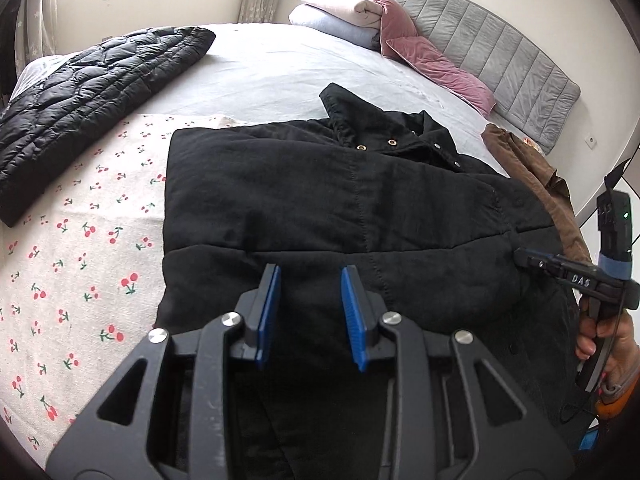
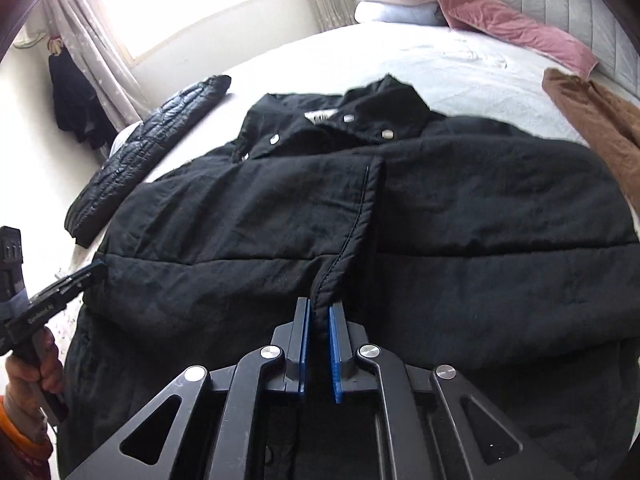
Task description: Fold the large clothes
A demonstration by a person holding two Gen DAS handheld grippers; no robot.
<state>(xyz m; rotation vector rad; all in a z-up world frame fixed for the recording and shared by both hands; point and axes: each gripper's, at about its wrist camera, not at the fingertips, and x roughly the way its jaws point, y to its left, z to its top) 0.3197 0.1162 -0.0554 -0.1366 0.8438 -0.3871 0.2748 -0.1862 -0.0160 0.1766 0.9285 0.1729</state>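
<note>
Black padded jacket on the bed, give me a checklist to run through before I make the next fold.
1. Right gripper shut on the front edge of the black padded jacket: ok.
2. Left gripper has hold of the jacket: cannot tell; its pads stand apart over black fabric.
3. Jacket spread out with its collar towards the headboard: ok.
4. Glossy black quilted jacket lies apart from it: ok.
5. Brown fabric garment clear of the jacket: not ok; it lies right against the jacket's side.
</note>
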